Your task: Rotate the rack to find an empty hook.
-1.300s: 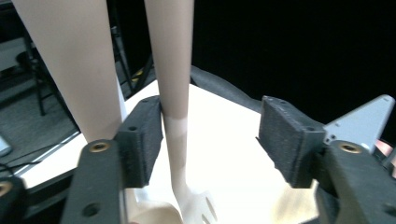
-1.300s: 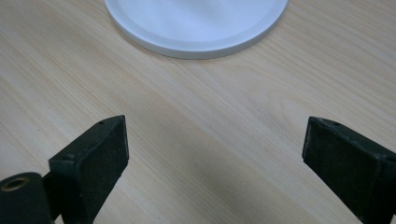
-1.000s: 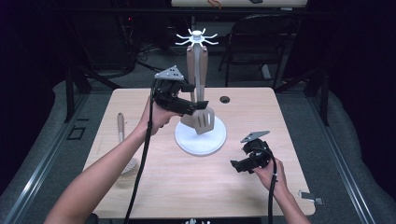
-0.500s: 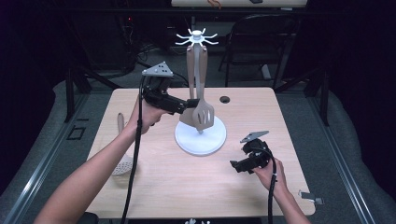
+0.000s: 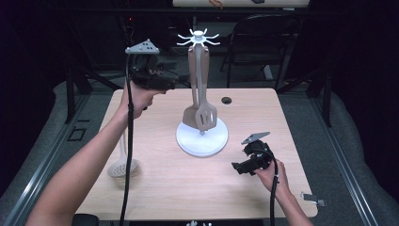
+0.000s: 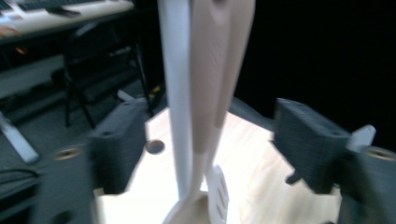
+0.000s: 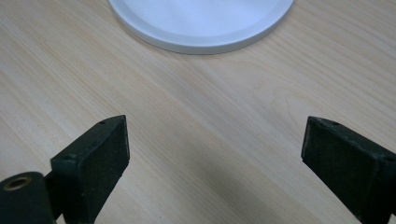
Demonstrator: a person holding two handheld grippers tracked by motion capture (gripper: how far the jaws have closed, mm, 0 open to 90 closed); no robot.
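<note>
Nearest the person, the right gripper (image 5: 241, 166) rests low on the table (image 5: 188, 188) at the near right, held in the right hand (image 5: 270, 170); in the right gripper view its jaws stand spread wide with only bare wood between them, and the edge of the white round base (image 7: 201, 32) lies just beyond them. On the near left of the table a pale slotted spoon (image 5: 121, 162) lies flat, its bowl toward the person, partly crossed by the left gripper's trailing cable. In the middle of the table stands the utensil rack: the white round base with a white post (image 5: 200, 80) rising to a crown of small hooks (image 5: 198, 37). Two beige utensils hang from those hooks, a slotted spatula (image 5: 206, 113) and a plain turner (image 5: 192, 115) just behind it, their blades just above the base. The left gripper (image 5: 181, 81) is raised above the far left of the table in the left hand (image 5: 136, 96), pointing level toward the post. In the left gripper view its jaws have just been closing and stand partly apart, with the post (image 6: 176, 93) and the hanging handles (image 6: 219, 74) between them but touching neither pad. Beyond the rack a small dark round hole (image 5: 227, 100) sits in the tabletop, and behind the table stands a dark folding chair (image 5: 263, 42).
</note>
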